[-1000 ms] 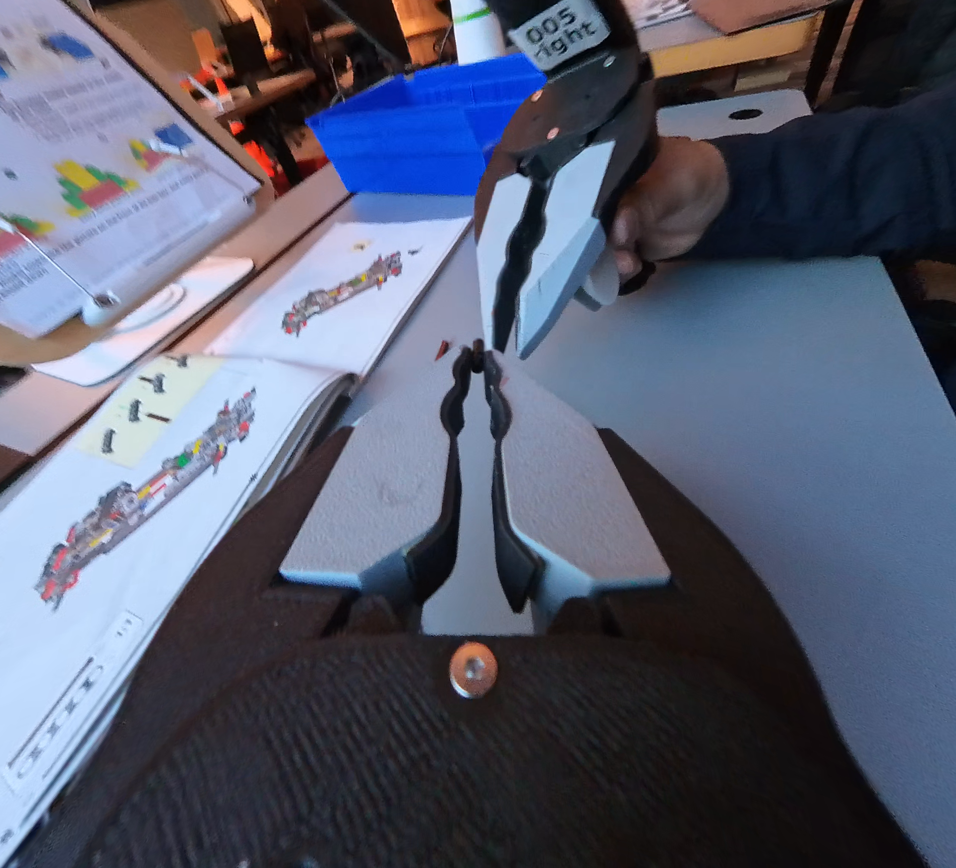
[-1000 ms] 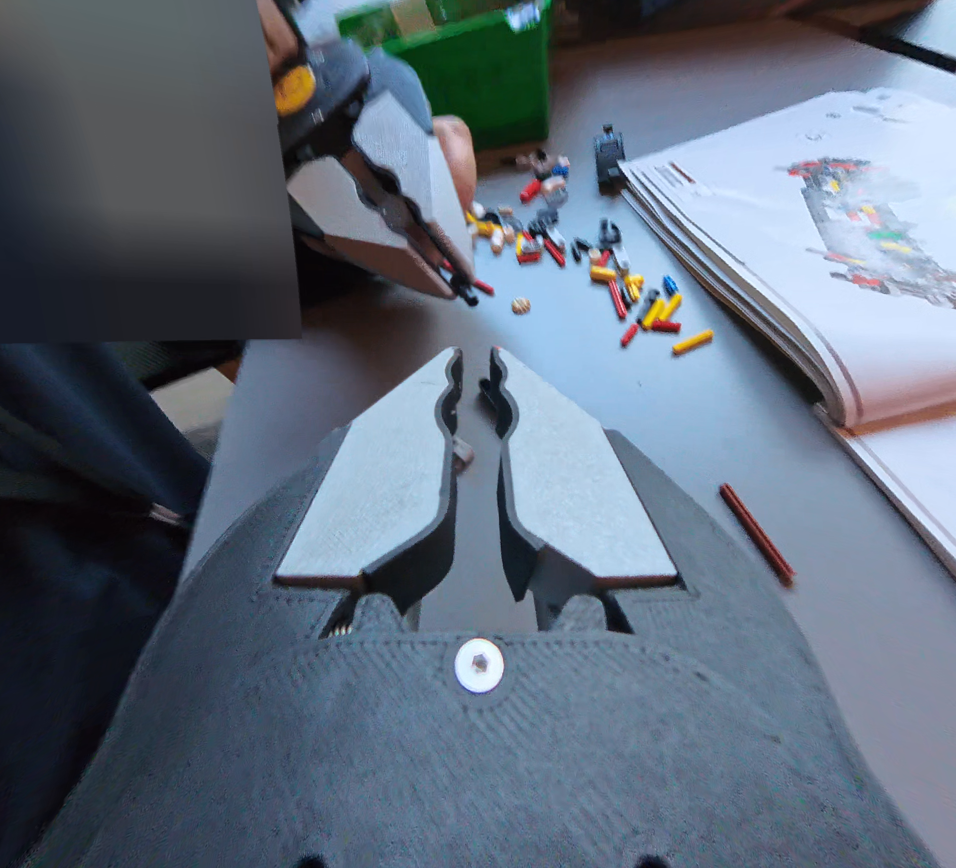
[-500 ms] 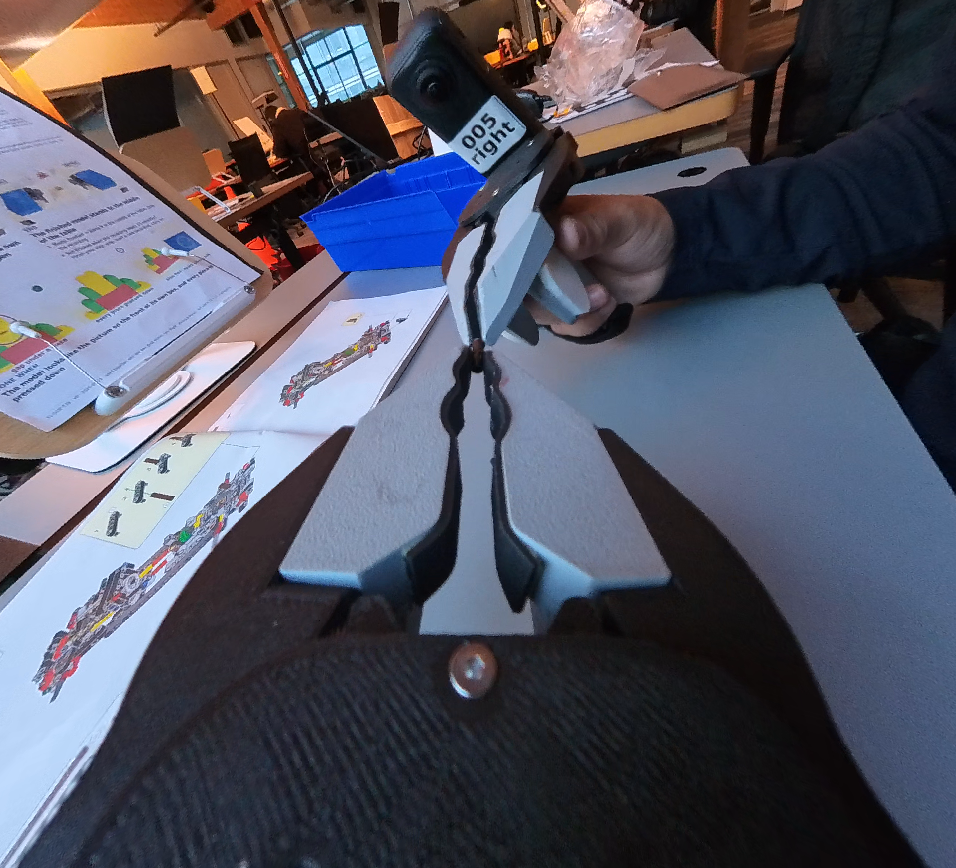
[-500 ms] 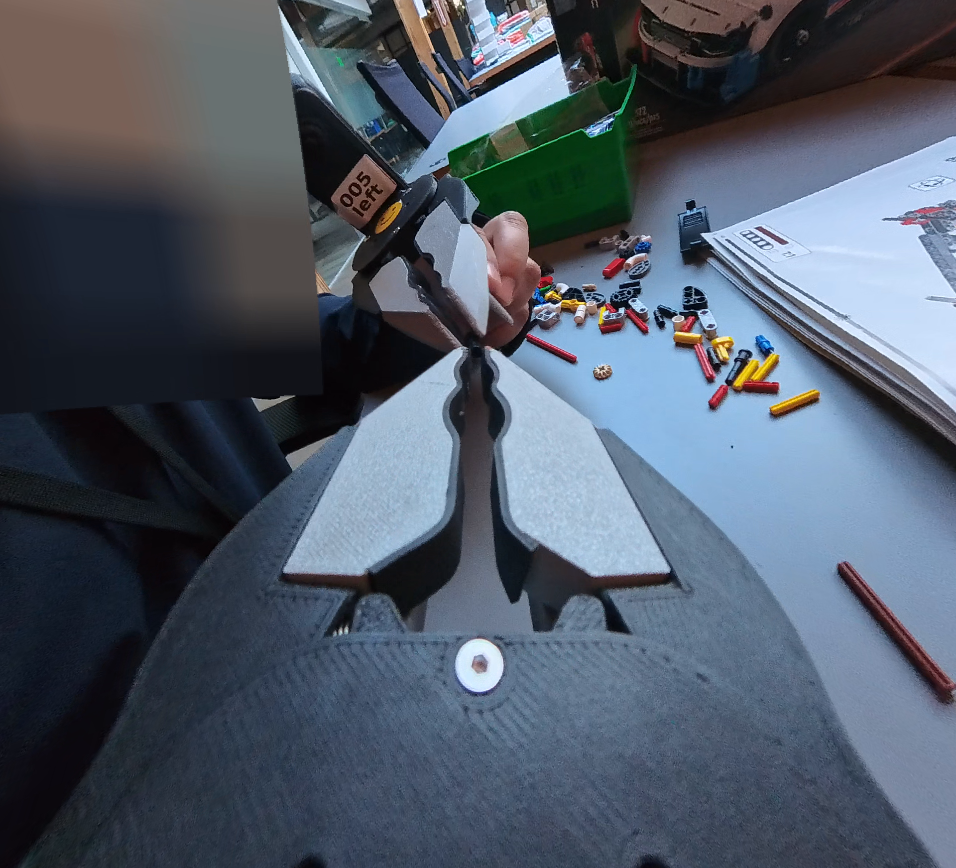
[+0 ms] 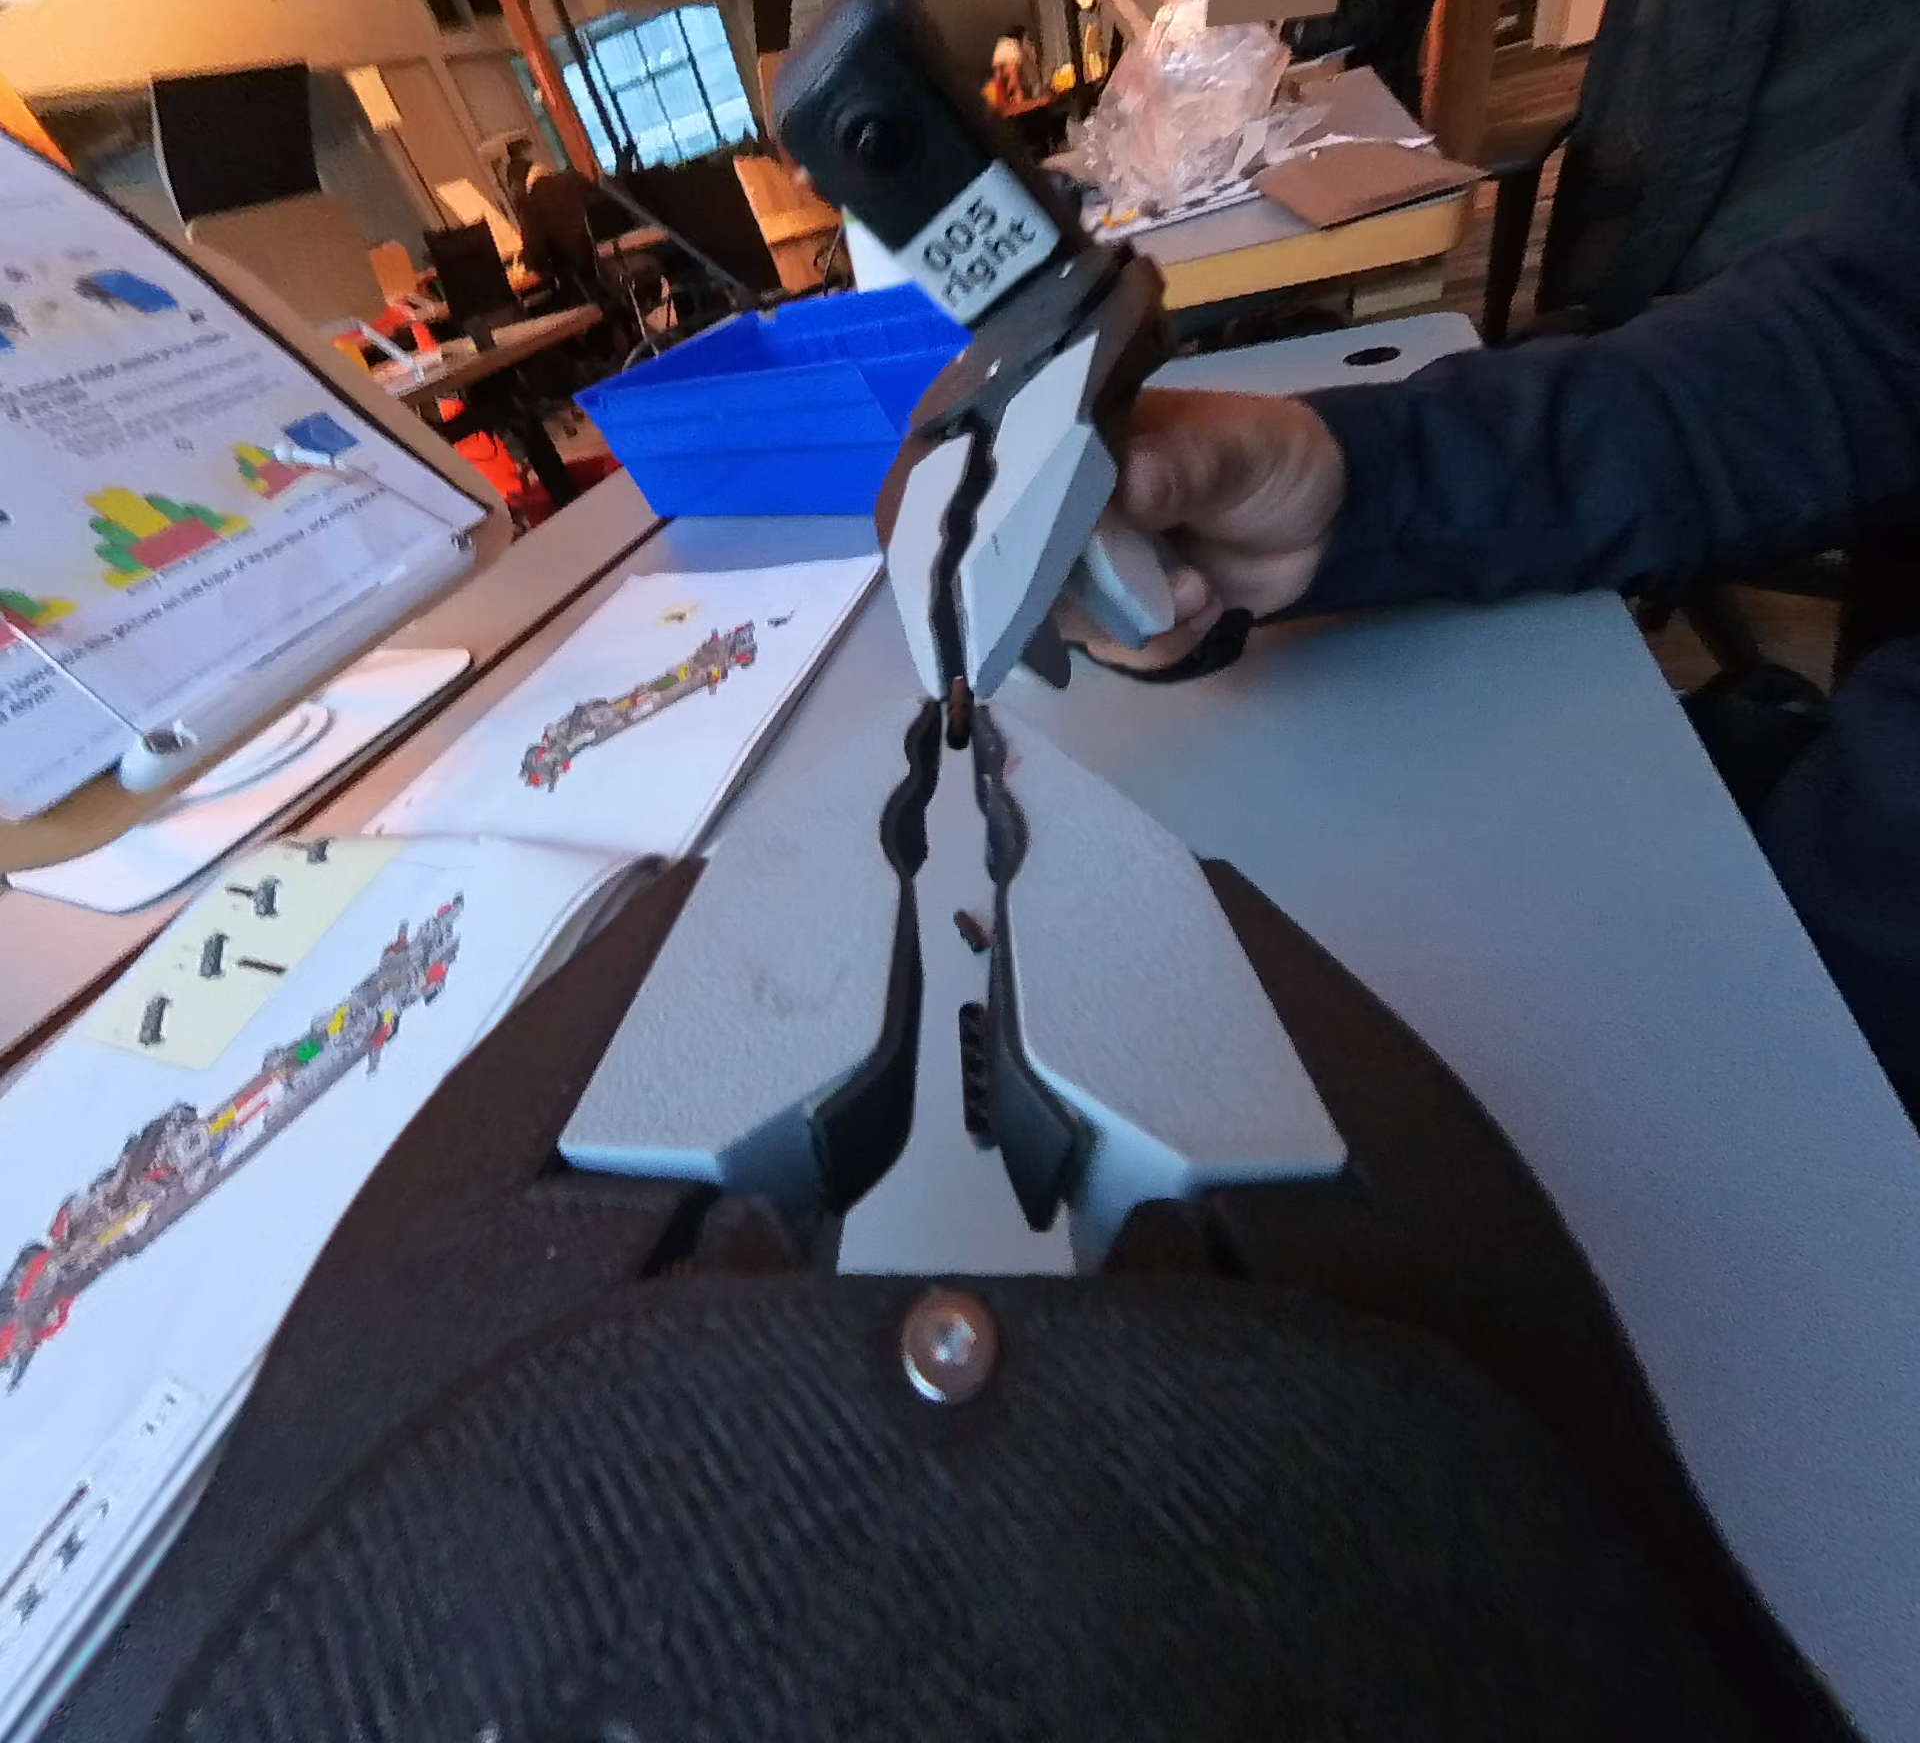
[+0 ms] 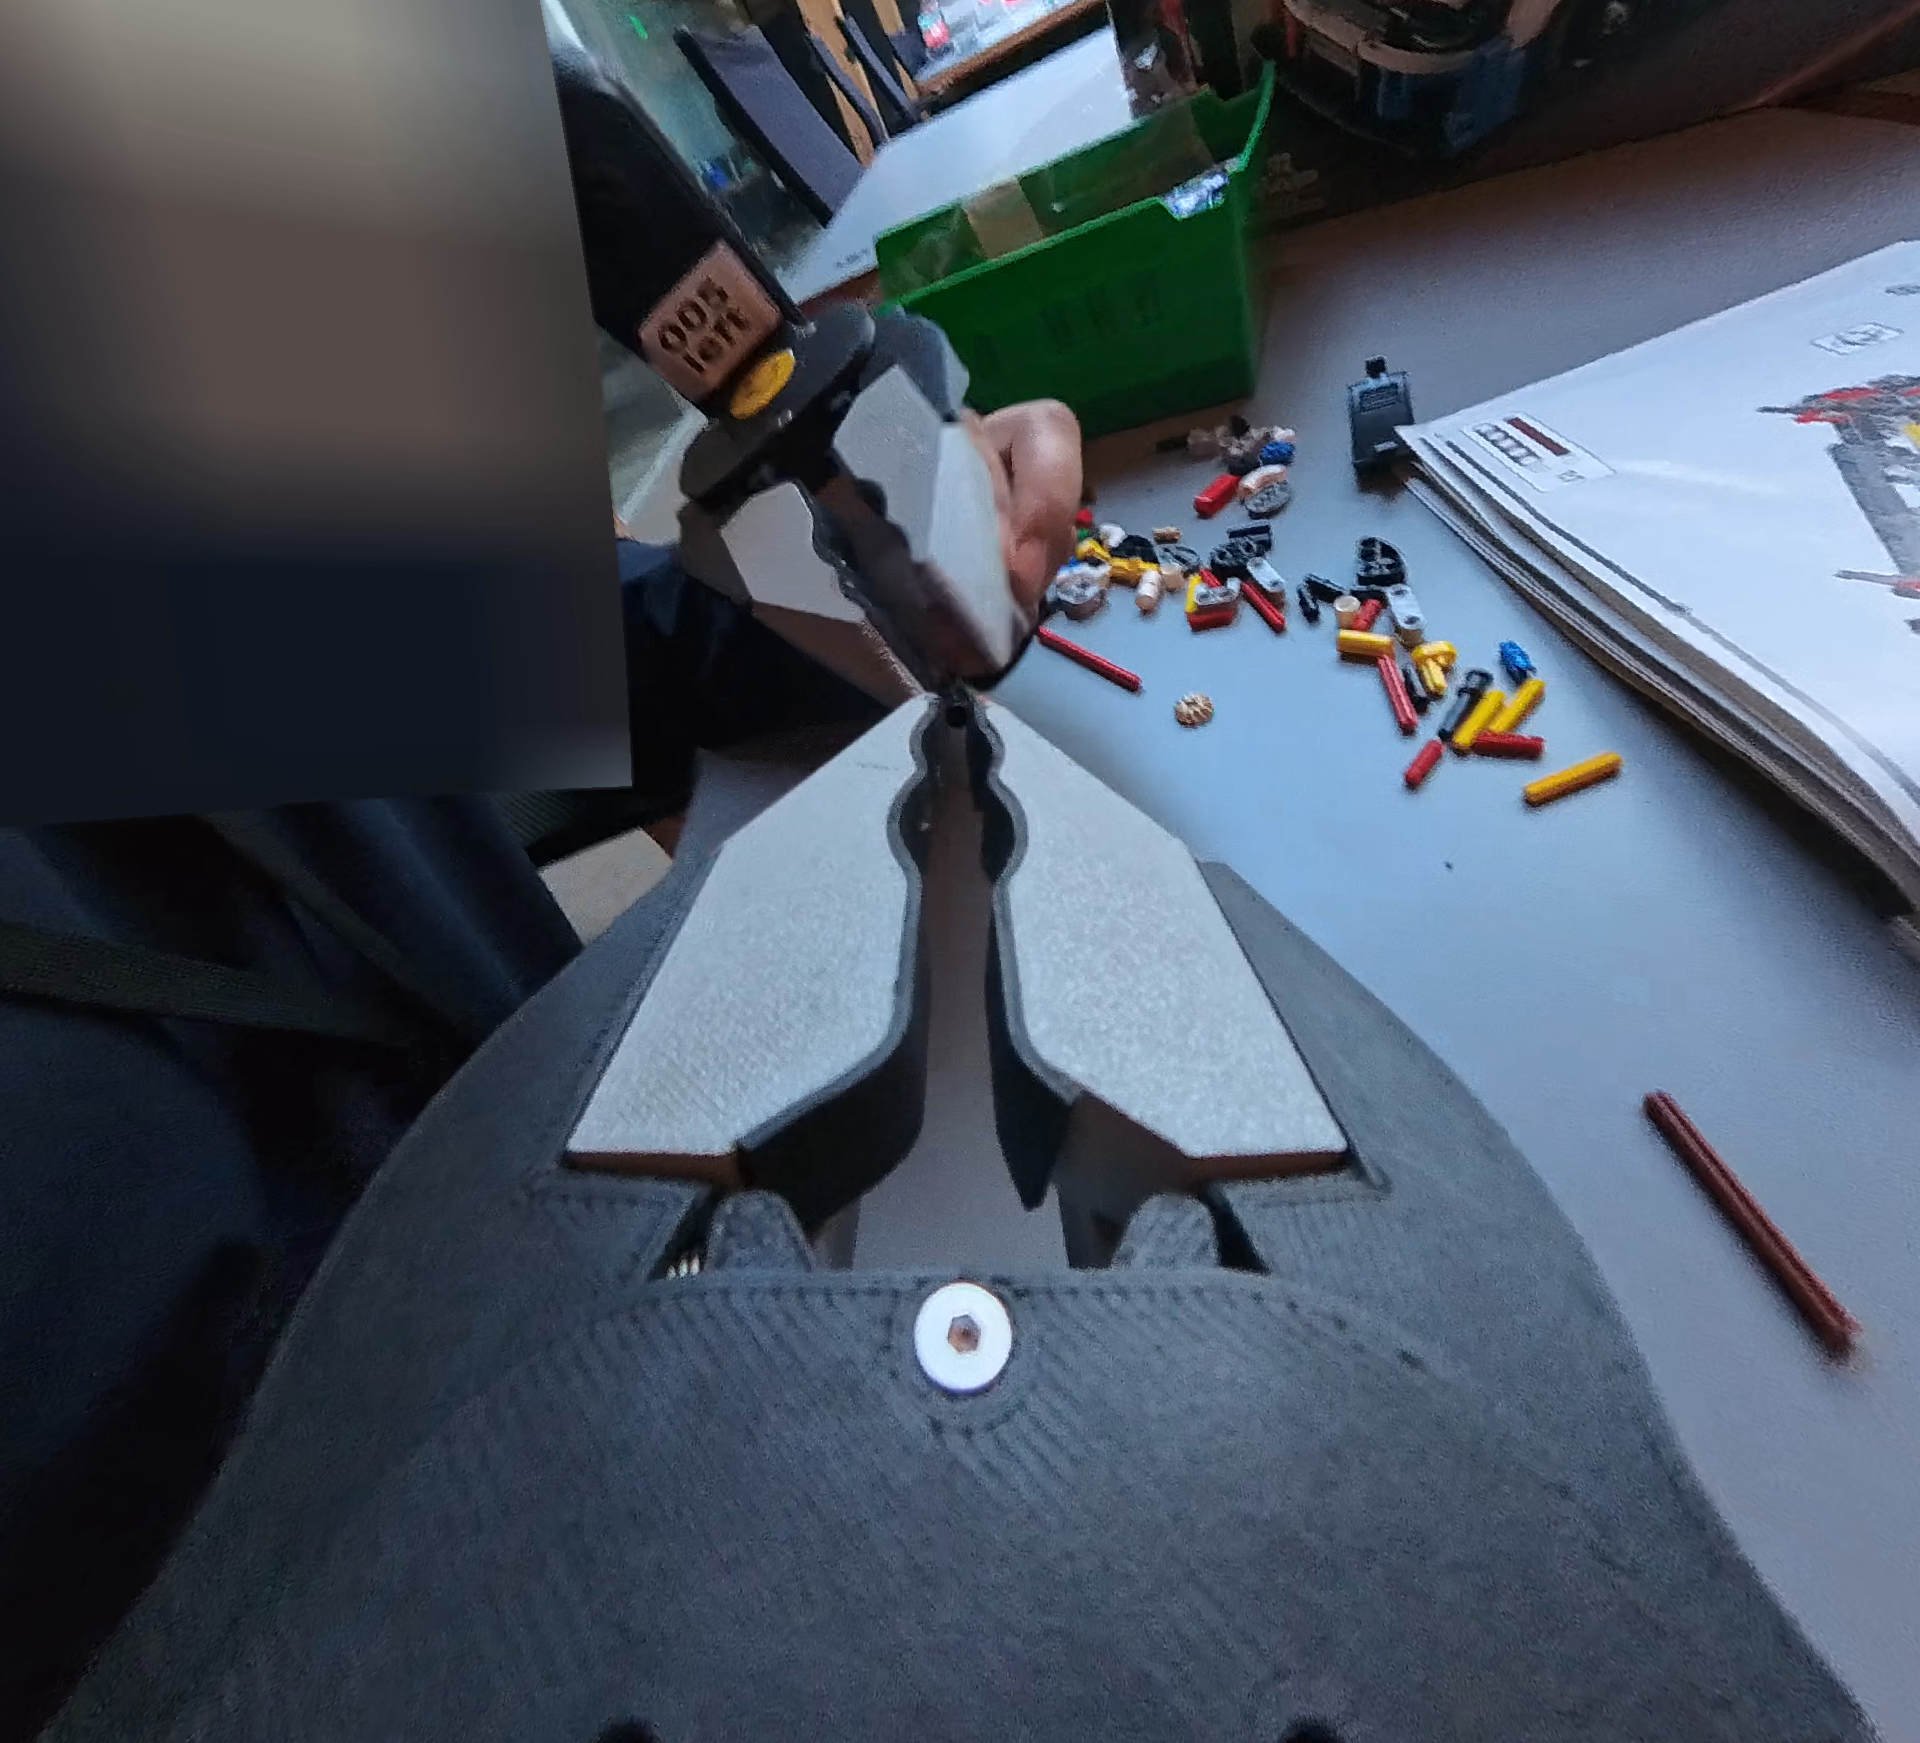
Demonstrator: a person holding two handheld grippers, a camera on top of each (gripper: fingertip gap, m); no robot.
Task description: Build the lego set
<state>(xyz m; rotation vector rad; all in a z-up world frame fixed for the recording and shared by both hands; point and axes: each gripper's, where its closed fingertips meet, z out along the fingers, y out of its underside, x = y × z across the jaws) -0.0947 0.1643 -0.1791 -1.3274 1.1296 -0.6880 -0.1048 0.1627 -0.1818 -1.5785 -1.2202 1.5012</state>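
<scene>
A small dark pin (image 5: 956, 719) is pinched tip-to-tip by L gripper (image 5: 954, 729) & R gripper (image 6: 952, 719), both clenched; alignment w/ care is judged needed next.

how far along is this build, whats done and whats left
Done: no built-up section shows in either view. In hand: the left gripper and right gripper meet tip to tip on one small dark piece; which fingers truly grip it is unclear. Left: the loose coloured pieces and a long dark red rod lie unused on the table.
</scene>
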